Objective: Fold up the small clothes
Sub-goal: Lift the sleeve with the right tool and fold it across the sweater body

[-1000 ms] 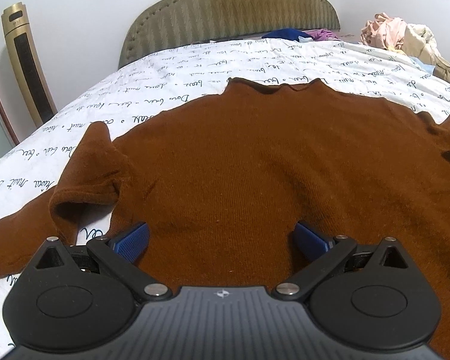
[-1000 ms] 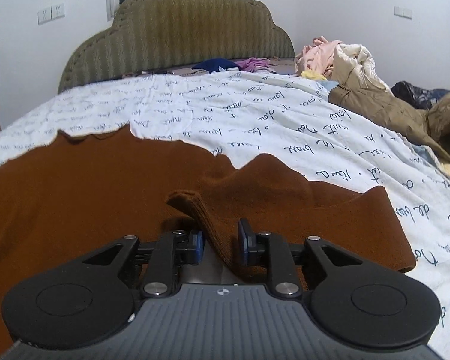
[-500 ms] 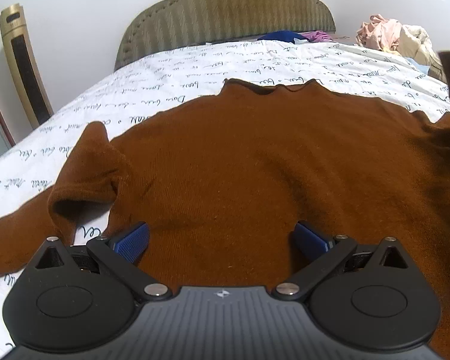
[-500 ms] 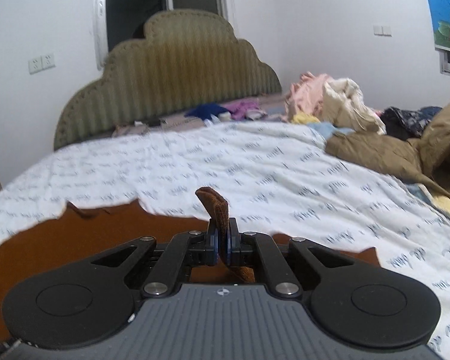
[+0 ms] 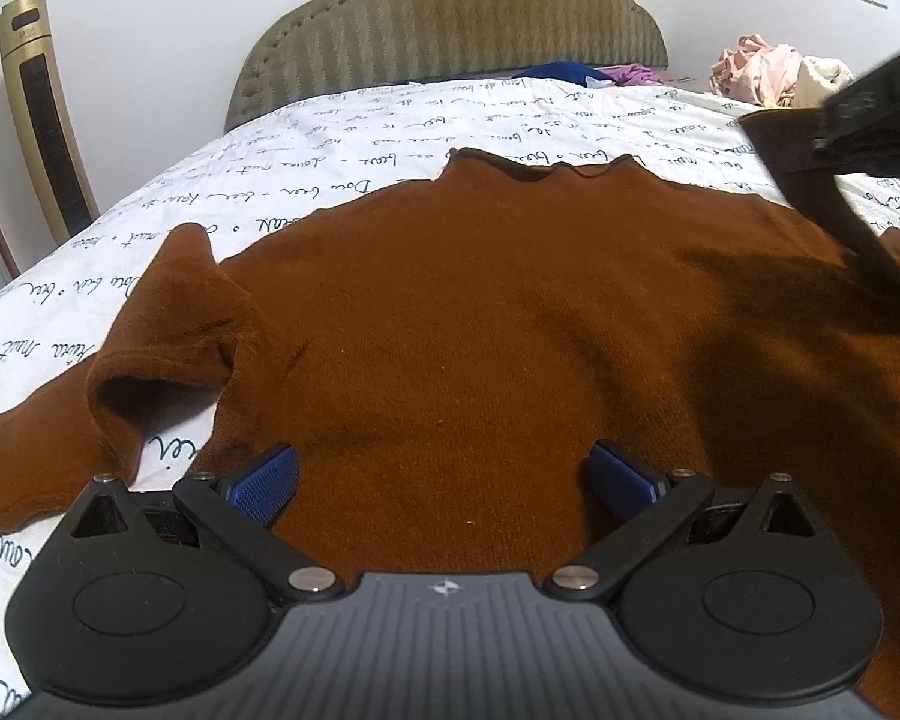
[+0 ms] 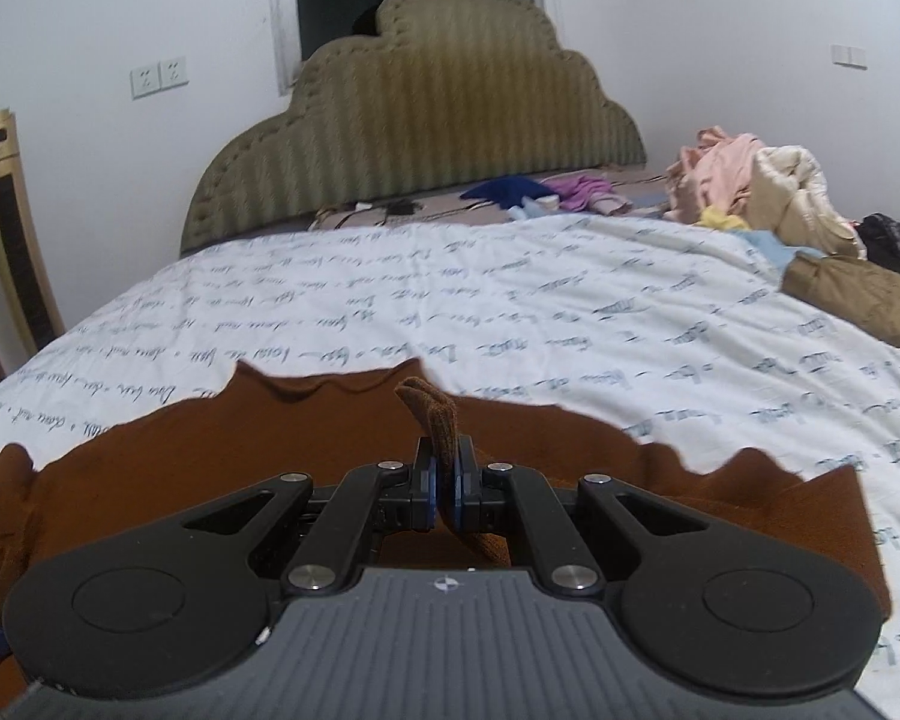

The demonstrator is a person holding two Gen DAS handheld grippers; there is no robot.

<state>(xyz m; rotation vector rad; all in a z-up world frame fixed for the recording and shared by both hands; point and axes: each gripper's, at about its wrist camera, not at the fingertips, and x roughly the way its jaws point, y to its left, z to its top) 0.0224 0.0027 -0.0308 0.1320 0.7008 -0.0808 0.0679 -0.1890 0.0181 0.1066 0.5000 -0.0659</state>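
Note:
A brown knit sweater (image 5: pixel 480 324) lies spread flat on the bed, collar toward the headboard, its left sleeve (image 5: pixel 168 336) bunched at the left. My left gripper (image 5: pixel 444 480) is open, its blue pads low over the sweater's lower body. My right gripper (image 6: pixel 445 480) is shut on the right sleeve (image 6: pixel 435 414) and holds it lifted above the sweater (image 6: pixel 210 456). In the left wrist view the right gripper (image 5: pixel 870 114) shows at the upper right with the sleeve (image 5: pixel 810 180) hanging from it.
The white bedsheet with script print (image 6: pixel 510 300) covers the bed. A padded headboard (image 6: pixel 414 138) stands at the far end. A clothes pile (image 6: pixel 762 192) and a tan garment (image 6: pixel 858 294) lie at the right. A gold tower unit (image 5: pixel 42 114) stands at the left.
My right gripper closed on the right sleeve, lifted it off the bed and carried it left over the sweater body. My left gripper stayed open in place.

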